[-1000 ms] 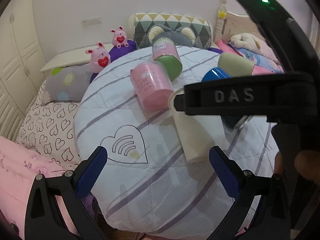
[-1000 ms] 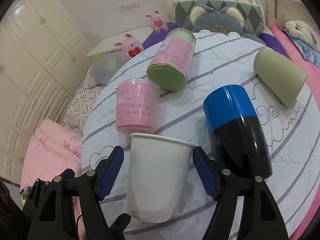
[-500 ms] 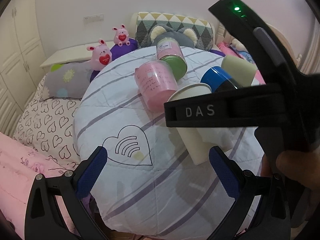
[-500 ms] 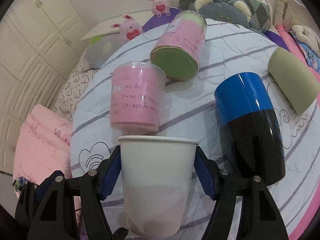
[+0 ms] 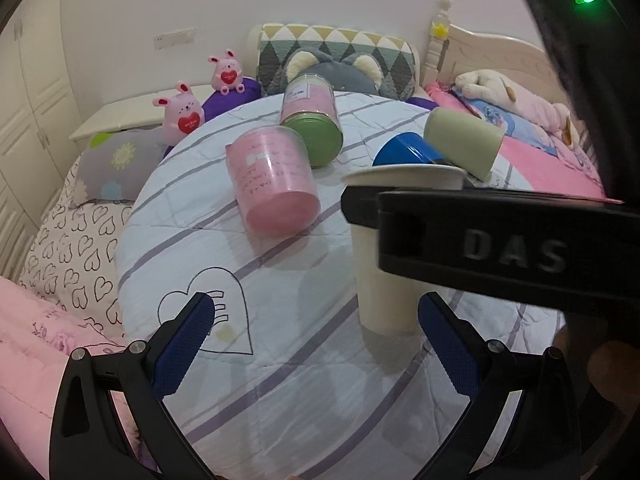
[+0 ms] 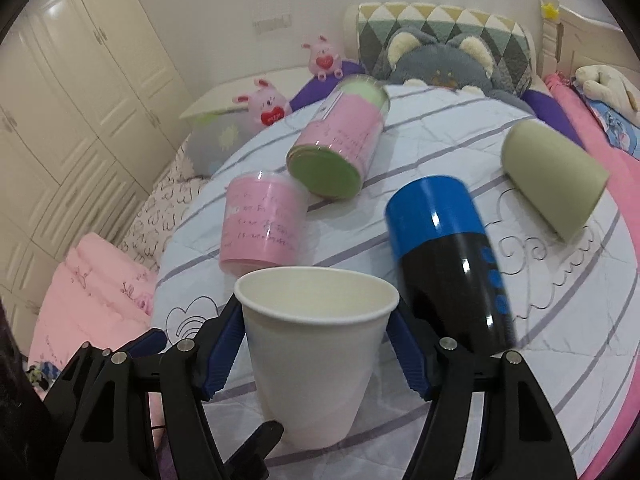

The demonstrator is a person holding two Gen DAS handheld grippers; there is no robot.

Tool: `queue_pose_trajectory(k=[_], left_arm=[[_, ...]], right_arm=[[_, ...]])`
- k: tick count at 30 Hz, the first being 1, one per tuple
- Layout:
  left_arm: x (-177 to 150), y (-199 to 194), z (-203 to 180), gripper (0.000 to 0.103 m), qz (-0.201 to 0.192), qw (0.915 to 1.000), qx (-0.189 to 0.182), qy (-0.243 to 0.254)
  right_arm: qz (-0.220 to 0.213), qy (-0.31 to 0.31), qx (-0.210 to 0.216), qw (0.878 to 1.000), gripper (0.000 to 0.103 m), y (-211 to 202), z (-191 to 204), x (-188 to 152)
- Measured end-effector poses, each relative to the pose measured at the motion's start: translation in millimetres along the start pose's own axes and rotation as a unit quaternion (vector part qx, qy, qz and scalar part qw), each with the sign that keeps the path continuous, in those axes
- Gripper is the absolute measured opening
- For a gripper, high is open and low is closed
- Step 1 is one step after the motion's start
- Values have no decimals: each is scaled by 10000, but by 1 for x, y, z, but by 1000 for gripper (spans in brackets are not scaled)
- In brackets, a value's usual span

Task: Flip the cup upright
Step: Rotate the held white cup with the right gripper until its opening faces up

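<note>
A white paper cup (image 6: 312, 356) stands upright, mouth up, on the round striped table (image 6: 520, 380). My right gripper (image 6: 314, 350) is shut on the white paper cup, its blue pads pressed on both sides of the cup just below the rim. In the left wrist view the same cup (image 5: 384, 300) stands at the right, partly hidden by the right gripper's black body (image 5: 500, 240). My left gripper (image 5: 316, 344) is open and empty, low over the table's near side, left of the cup.
Lying on their sides on the table are a pink cup (image 6: 262, 224), a pink and green canister (image 6: 340, 148), a blue and black tumbler (image 6: 452, 260) and an olive cup (image 6: 556, 184). Pillows and plush toys (image 6: 266, 104) ring the table; wardrobes (image 6: 80, 120) stand at left.
The right gripper closed on the white cup and its mouth now shows from above. The left gripper's view shifted slightly; it stayed open.
</note>
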State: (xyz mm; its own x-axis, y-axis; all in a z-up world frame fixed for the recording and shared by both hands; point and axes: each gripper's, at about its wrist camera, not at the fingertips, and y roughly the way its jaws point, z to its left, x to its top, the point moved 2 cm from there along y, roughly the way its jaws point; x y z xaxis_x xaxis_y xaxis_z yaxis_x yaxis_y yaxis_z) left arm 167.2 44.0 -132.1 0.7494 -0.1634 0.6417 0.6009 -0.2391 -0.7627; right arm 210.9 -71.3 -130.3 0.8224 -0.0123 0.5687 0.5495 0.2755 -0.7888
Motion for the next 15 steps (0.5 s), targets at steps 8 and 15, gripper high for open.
queue_pose_trajectory(k=[8,15], left_arm=[[-1,9,-4,103,138,9998,118,-87],[-3,12,-7,103,78,9997,205,-94]], right_arm=[[-377,-213,51,9990,69,-13,-3,-7],[-658,-332,8,9973,69,-21,-3,-16]])
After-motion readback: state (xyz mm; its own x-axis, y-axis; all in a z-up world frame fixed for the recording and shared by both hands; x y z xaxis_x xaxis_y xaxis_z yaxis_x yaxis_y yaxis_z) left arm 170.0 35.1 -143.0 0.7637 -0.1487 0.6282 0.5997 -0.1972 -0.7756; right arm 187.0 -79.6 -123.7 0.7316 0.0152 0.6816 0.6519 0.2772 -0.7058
